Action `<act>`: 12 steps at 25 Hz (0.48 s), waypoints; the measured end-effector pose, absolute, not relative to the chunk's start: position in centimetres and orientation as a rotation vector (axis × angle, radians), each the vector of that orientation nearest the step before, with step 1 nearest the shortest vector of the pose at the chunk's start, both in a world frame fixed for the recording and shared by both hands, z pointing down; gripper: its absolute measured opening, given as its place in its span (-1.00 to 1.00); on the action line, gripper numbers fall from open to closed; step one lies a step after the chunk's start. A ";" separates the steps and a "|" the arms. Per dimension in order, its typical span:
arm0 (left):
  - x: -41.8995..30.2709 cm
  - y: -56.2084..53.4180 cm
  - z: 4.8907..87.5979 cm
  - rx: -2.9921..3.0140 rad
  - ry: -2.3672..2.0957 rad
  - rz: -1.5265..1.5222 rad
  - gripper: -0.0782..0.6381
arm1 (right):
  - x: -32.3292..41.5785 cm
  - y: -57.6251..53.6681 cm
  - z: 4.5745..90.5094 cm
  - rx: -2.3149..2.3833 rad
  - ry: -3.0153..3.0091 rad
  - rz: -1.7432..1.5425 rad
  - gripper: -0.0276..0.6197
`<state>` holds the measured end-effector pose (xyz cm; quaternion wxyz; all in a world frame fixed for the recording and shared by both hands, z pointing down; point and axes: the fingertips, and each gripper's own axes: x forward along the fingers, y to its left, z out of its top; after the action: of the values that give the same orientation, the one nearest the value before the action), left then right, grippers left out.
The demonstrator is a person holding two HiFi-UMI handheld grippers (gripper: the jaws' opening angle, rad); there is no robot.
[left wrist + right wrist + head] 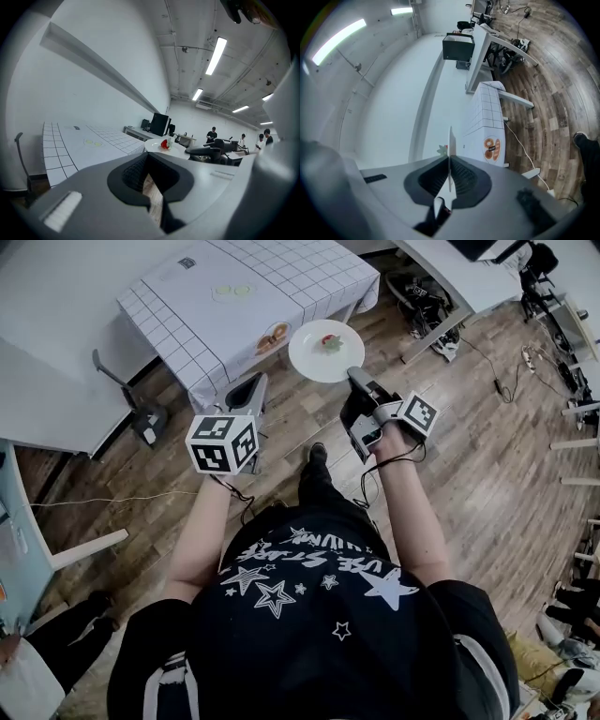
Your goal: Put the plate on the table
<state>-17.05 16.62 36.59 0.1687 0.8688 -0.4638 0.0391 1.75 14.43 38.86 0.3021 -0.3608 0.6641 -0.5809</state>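
Two tongs: left tongs (153, 188) seemingly clenched empty; right tongs (449, 183) grip one plate (309, 358) near one checked table (217, 322).

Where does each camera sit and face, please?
Head view: on the person's head, facing steeply down; forearms, torso, left gripper, right gripper.
Left gripper view: on the left gripper, facing along its empty jaws toward the table.
Right gripper view: on the right gripper, rolled sideways, facing along jaws clamping the plate.
Shared: all show plate and table.
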 end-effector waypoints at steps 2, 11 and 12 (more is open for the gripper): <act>-17.0 17.1 36.5 2.473 -1.342 0.104 -0.76 | 1.6 14.6 38.8 -0.934 1.780 -1.539 -0.85; -16.4 6.1 39.9 2.442 -1.354 0.126 -0.76 | 2.2 2.8 42.2 -0.930 1.775 -1.585 -0.85; -16.2 5.3 40.0 2.442 -1.357 0.133 -0.76 | 2.5 1.9 42.5 -0.930 1.774 -1.594 -0.85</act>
<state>-16.18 5.29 39.98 0.1717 0.8601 -0.4780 0.0467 2.45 1.90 42.52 0.2869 -0.3482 0.6638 -0.5965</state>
